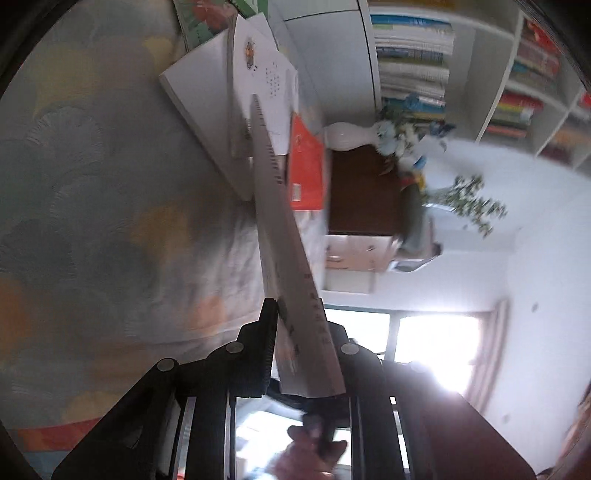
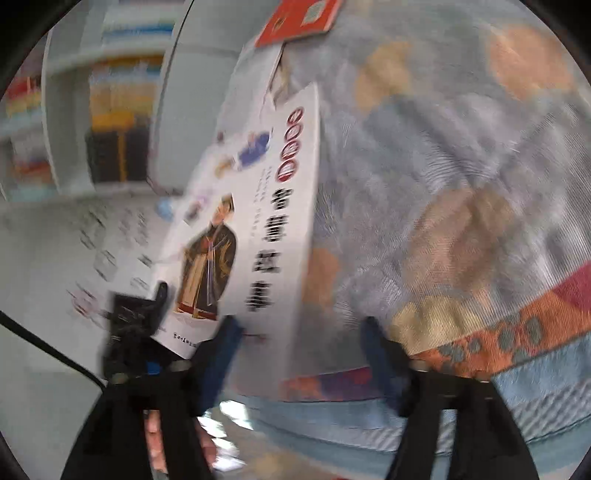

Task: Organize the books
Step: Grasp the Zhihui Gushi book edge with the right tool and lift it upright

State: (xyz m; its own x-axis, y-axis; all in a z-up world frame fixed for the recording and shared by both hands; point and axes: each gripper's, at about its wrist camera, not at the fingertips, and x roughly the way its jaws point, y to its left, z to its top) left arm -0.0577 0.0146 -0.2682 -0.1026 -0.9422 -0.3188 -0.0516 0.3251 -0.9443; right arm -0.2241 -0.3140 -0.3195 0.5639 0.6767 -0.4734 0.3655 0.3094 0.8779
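Observation:
My left gripper [image 1: 299, 321] is shut on a white book [image 1: 280, 236], which I see edge-on running up the middle of the left wrist view. The right wrist view shows that book's cover [image 2: 255, 229]: a robed figure and large dark characters. The left gripper [image 2: 136, 317] clamps its lower left edge there. My right gripper [image 2: 299, 332] stands open, and its blue-padded fingers [image 2: 221, 350] do not press on the book's lower end. More white books [image 1: 207, 99] and an orange-red book [image 1: 306, 166] lie on the patterned bedspread [image 1: 92, 184] behind.
A white bookcase [image 1: 443, 74] full of books stands past the bed, blurred in the right wrist view as the bookcase [image 2: 110, 110]. A white vase with flowers [image 1: 391, 140] sits on a dark cabinet [image 1: 362, 192]. A red book [image 2: 299, 22] lies at the far edge of the bedspread [image 2: 461, 184].

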